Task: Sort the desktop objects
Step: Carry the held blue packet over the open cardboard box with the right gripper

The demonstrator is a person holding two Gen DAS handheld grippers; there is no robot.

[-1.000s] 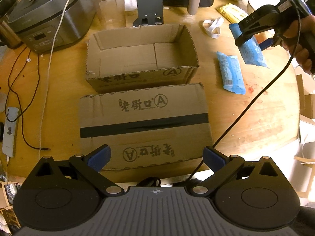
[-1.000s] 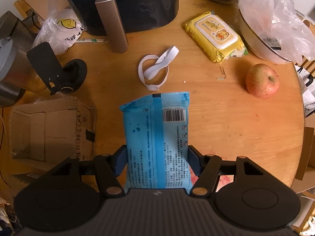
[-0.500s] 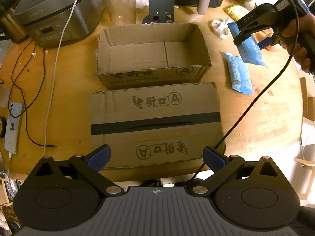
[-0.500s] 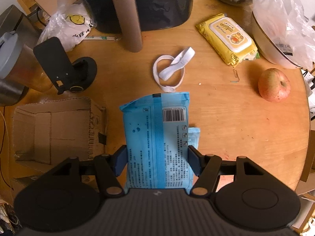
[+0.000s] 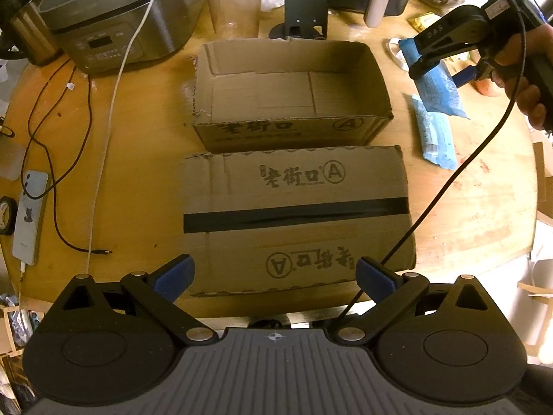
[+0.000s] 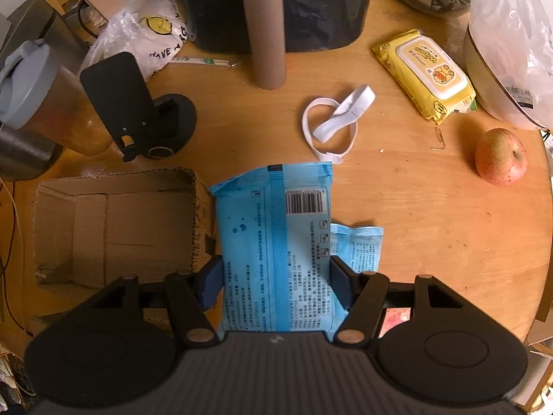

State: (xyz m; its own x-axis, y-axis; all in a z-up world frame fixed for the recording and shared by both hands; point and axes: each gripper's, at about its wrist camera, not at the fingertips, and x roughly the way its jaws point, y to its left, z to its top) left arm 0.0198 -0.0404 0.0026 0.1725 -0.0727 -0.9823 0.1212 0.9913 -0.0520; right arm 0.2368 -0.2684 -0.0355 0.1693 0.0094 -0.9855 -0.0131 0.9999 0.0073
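While the round wooden table [image 6: 414,214] lies as before, both views have slid sideways since a second ago: the open brown cardboard box [image 6: 114,221] now shows more fully at the left of the right wrist view and sits nearer the middle of the left wrist view, with the right gripper [image 6: 274,276] closer to its right wall. That gripper stays clamped on the blue plastic wipes pack [image 6: 276,242], held above the table just right of the box, over a second blue pack [image 6: 359,245] lying flat. The left gripper [image 5: 274,271] hangs with jaws wide apart and nothing between them, over a flattened cardboard sheet [image 5: 297,214] crossed by black tape. Beyond stand a black air fryer [image 6: 269,3], a grey rice cooker [image 5: 117,24] and a black phone stand [image 6: 138,121]; a yellow wipes packet [image 6: 425,72], a red-yellow apple [image 6: 501,157] and a white elastic band [image 6: 335,122] lie further right. A circled "A" is printed on the box and sheet; the held pack carries a barcode.
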